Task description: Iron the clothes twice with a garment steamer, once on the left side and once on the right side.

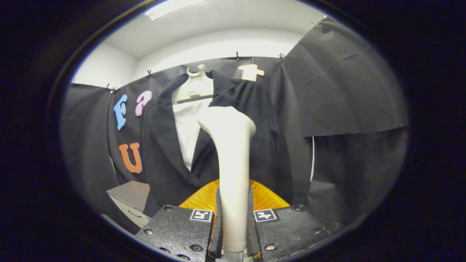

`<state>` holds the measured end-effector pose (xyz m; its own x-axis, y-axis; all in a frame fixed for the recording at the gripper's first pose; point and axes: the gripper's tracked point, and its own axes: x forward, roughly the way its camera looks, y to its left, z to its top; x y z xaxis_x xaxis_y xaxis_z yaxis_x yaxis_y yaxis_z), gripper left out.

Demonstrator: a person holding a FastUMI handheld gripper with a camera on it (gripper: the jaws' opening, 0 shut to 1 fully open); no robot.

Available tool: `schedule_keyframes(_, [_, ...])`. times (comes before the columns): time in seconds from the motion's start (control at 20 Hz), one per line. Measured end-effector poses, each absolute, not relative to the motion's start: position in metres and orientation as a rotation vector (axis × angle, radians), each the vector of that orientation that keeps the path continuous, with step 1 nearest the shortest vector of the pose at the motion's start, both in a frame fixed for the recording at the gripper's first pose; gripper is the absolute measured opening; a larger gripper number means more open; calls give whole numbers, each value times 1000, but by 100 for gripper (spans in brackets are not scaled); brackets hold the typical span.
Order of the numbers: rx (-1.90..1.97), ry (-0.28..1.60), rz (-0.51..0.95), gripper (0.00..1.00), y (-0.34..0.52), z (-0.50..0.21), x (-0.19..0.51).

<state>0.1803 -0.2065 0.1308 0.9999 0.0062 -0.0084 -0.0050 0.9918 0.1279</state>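
Tool (233,233): closest to us, and we've got both fingers clamped tight on the steamer's handle, so the head points where we point.
Table (131,193): off to the left past the fingers, a grey corner peeking out beside the jacket's hem. Nothing we can make out on it.
Jacket (164,145): dark blazer hung up ahead of us on a white hanger (194,87), front open, something white inside. Hanging flat against the booth wall keeps both front panels easy to reach.
Steamer (231,145): white, standing upright between the fingers, head sitting in front of the jacket's right half, near the lapel. Can't tell if it's touching the fabric or just close.
Orange bit (262,198): ribbed orange piece behind the handle, just above the fingers. Not sure what it is.
Writing: no brand readable on steamer or jacket; only square black-and-white marker tags on the fingers.
Guess: we're on one side's pass.
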Motion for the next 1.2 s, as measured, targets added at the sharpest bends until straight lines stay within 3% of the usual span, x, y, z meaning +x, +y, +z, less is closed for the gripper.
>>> schedule_keyframes(0.55, [54,-181,-10,28,-226,200,236])
schedule_keyframes(1.2, [71,-35,-18,28,-226,132,198])
